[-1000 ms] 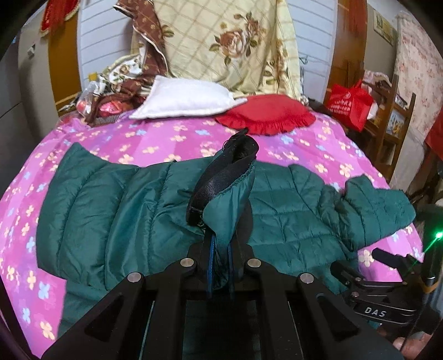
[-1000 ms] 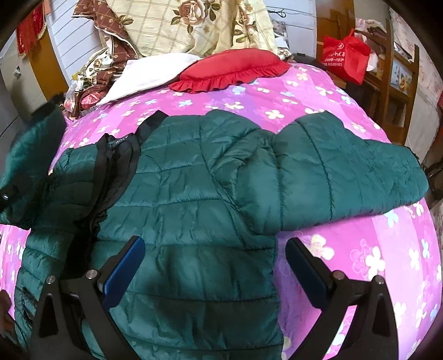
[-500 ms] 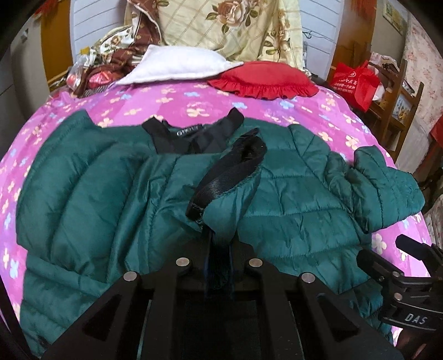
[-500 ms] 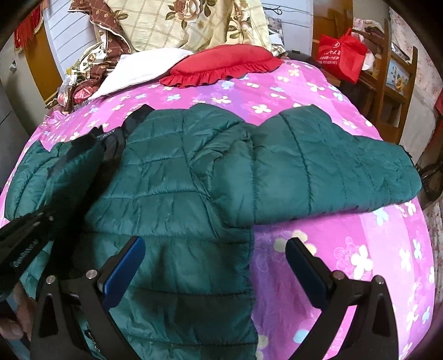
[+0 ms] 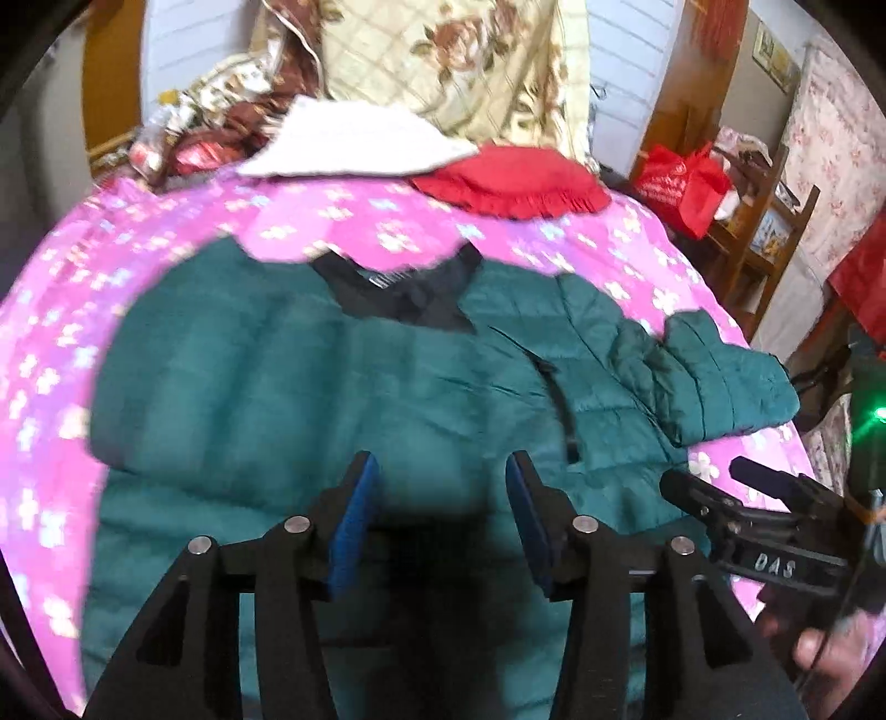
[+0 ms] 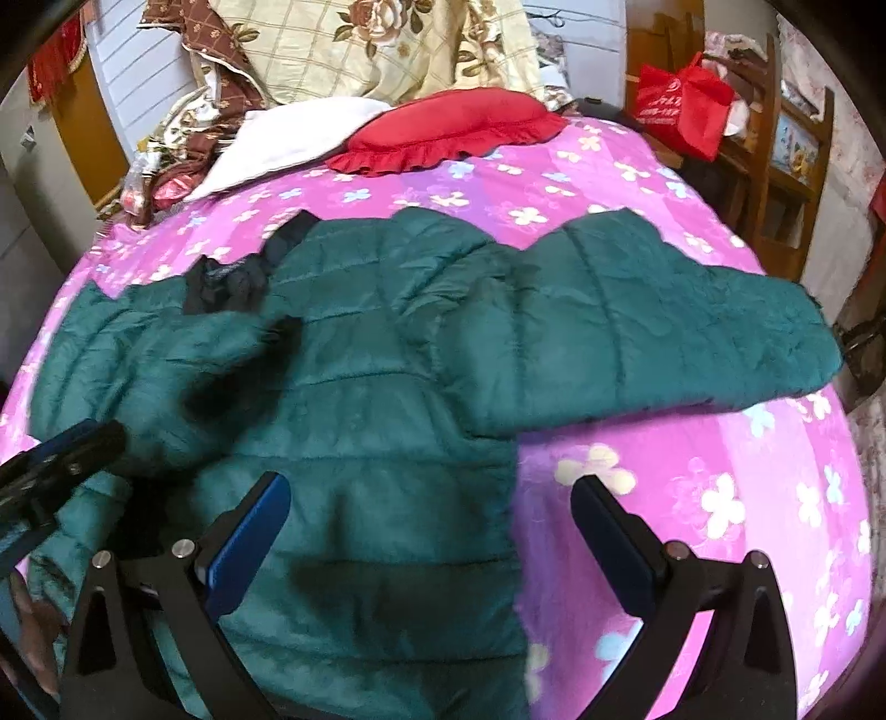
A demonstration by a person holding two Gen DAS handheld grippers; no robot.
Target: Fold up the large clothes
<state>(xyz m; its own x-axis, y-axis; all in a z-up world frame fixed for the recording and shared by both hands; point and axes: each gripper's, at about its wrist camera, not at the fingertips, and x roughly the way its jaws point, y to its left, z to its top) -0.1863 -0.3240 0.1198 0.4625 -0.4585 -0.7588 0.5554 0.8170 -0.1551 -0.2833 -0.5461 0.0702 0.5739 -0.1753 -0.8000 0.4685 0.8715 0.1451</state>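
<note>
A: Where does the jacket lie?
B: Flat on the bed, front up — dark green, quilted, with a black collar toward the pillows. Its near hem is cut off by the lower frame edge in both views.

A: And the sleeves?
B: One sleeve stretches out sideways over the pink flowered cover. The other is folded across the chest; the left wrist view is blurred there, so its edge is hard to trace.

A: The left gripper?
B: Jaws opening, blue pads apart, nothing between them; it hovers over the jacket's lower body.

A: The right gripper?
B: Spread wide and empty — one finger over the jacket, the other over bare cover. In the left view only its tips and a hand behind them show, at the frame edge.

A: Behind the jacket?
B: A red cushion and a white pillow, touching, under a rose-patterned quilt. A red bag sits by wooden furniture, partly hidden.
</note>
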